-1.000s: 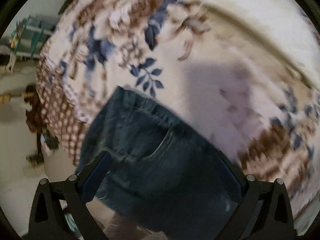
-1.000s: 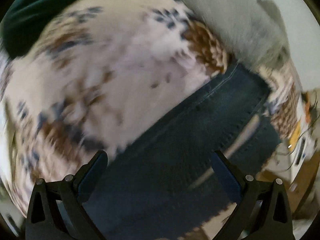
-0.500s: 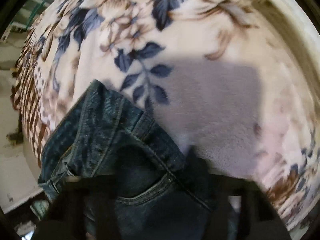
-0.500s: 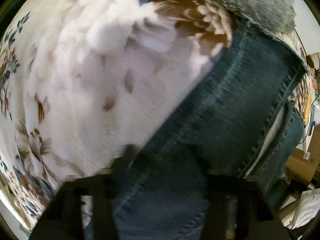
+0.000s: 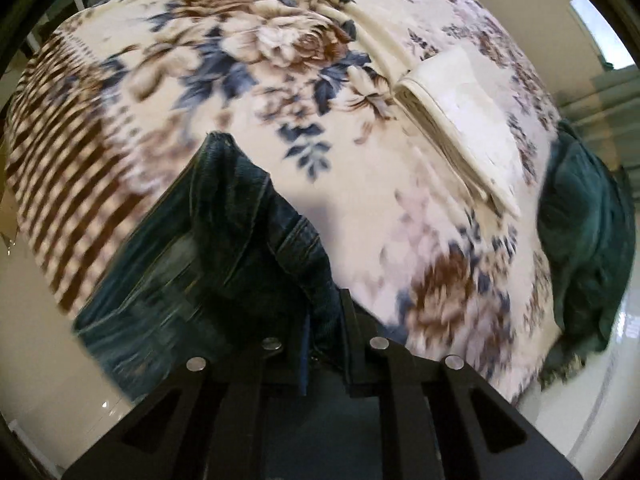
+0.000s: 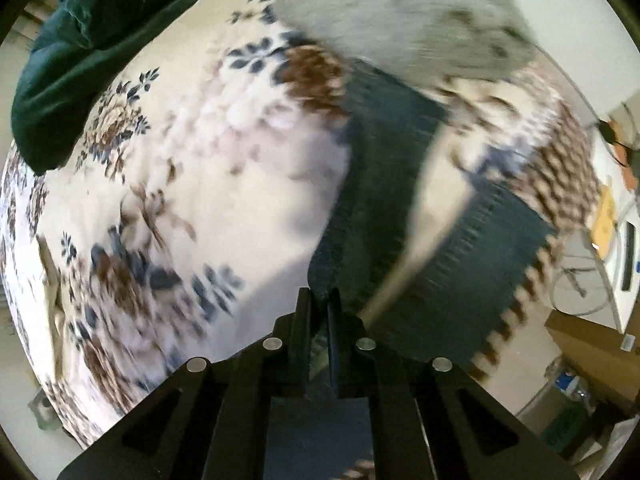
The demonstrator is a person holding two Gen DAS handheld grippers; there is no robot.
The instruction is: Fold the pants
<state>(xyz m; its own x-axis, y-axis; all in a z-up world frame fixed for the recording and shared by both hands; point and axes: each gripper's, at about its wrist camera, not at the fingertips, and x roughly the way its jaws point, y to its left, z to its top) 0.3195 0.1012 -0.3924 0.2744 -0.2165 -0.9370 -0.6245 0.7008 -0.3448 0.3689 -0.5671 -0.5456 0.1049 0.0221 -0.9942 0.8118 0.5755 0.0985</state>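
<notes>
Dark blue denim pants (image 5: 224, 248) lie on a floral blanket (image 5: 280, 64) on a bed. My left gripper (image 5: 324, 320) is shut on the waistband end of the pants and holds it lifted off the blanket. In the right wrist view the two pant legs (image 6: 384, 184) stretch away from me, blurred by motion. My right gripper (image 6: 318, 312) is shut on the edge of the denim near the leg.
A folded cream cloth (image 5: 460, 116) lies on the blanket at the right. A dark green blanket (image 5: 584, 240) hangs at the bed's right edge, also seen in the right wrist view (image 6: 72, 40). A grey pillow (image 6: 420, 20) lies beyond the pant legs. Boxes (image 6: 592, 344) stand on the floor.
Both grippers were open above the pants, came down onto the denim, closed on it, and now lift it away from the blanket.
</notes>
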